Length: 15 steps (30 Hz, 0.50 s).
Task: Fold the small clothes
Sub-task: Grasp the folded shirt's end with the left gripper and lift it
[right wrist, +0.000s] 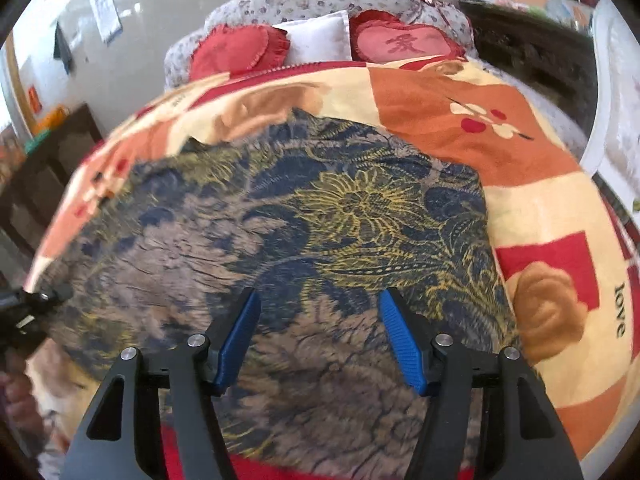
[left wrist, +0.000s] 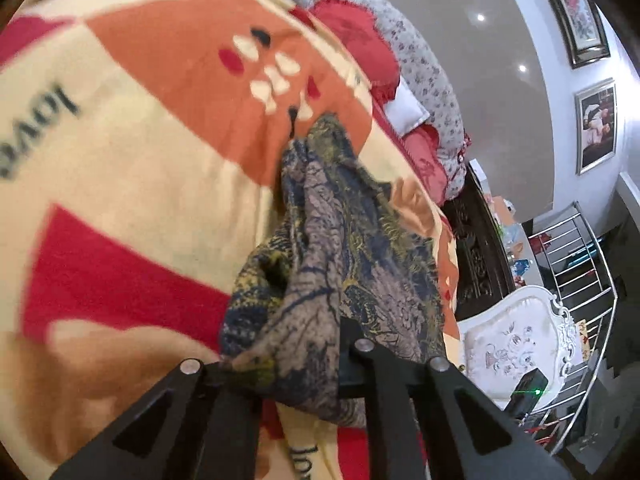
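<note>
The garment (right wrist: 304, 216) is a thin cloth with a navy, grey and yellow floral print, spread on a cream, orange and red blanket (right wrist: 532, 208) on a bed. My right gripper (right wrist: 318, 312) is open just above its near part, blue pads (right wrist: 240, 332) wide apart and empty. My left gripper (left wrist: 288, 364) is shut on an edge of the garment (left wrist: 336, 256), which bunches up and trails away over the blanket (left wrist: 132, 152). The left gripper also shows at the left edge of the right wrist view (right wrist: 36, 300).
Two red heart cushions (right wrist: 240, 46) and a white pillow (right wrist: 316, 38) lie at the head of the bed. A dark carved cabinet (left wrist: 476, 256), a white ornate chair (left wrist: 516, 336) and a metal rack (left wrist: 576, 256) stand beside the bed.
</note>
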Each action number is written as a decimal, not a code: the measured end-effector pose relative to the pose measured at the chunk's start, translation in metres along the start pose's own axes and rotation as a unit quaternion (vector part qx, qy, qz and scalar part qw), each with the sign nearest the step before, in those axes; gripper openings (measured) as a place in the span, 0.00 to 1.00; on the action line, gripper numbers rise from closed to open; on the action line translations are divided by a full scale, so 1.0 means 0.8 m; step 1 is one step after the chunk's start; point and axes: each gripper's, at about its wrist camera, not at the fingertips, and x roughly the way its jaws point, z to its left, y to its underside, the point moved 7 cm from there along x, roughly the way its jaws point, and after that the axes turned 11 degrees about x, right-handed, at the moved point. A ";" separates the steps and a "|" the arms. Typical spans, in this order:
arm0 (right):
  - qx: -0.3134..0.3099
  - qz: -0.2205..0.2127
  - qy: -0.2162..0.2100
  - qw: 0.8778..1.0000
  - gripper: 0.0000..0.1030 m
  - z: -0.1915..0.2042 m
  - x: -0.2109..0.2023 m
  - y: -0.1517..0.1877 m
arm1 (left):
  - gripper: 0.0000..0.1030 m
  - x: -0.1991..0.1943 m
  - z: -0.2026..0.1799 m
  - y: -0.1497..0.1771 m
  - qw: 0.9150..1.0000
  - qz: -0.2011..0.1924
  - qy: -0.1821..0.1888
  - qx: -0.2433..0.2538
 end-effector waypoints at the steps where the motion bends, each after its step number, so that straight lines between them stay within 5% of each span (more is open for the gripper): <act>1: -0.001 0.000 -0.002 1.000 0.69 0.001 -0.005 0.000 | 0.08 -0.008 0.004 -0.002 1.000 -0.005 -0.003 -0.003; 5: 0.006 0.007 0.000 1.000 0.69 -0.007 -0.009 0.001 | 0.08 -0.050 0.045 -0.016 0.999 -0.031 -0.036 -0.023; 9: 0.030 0.036 -0.008 0.999 0.69 -0.013 0.008 0.006 | 0.14 -0.030 0.072 0.000 0.997 0.007 -0.058 -0.045; 15: -0.018 0.077 0.058 0.995 0.74 -0.009 0.038 0.021 | 0.23 -0.023 0.080 0.000 0.996 -0.019 -0.069 -0.059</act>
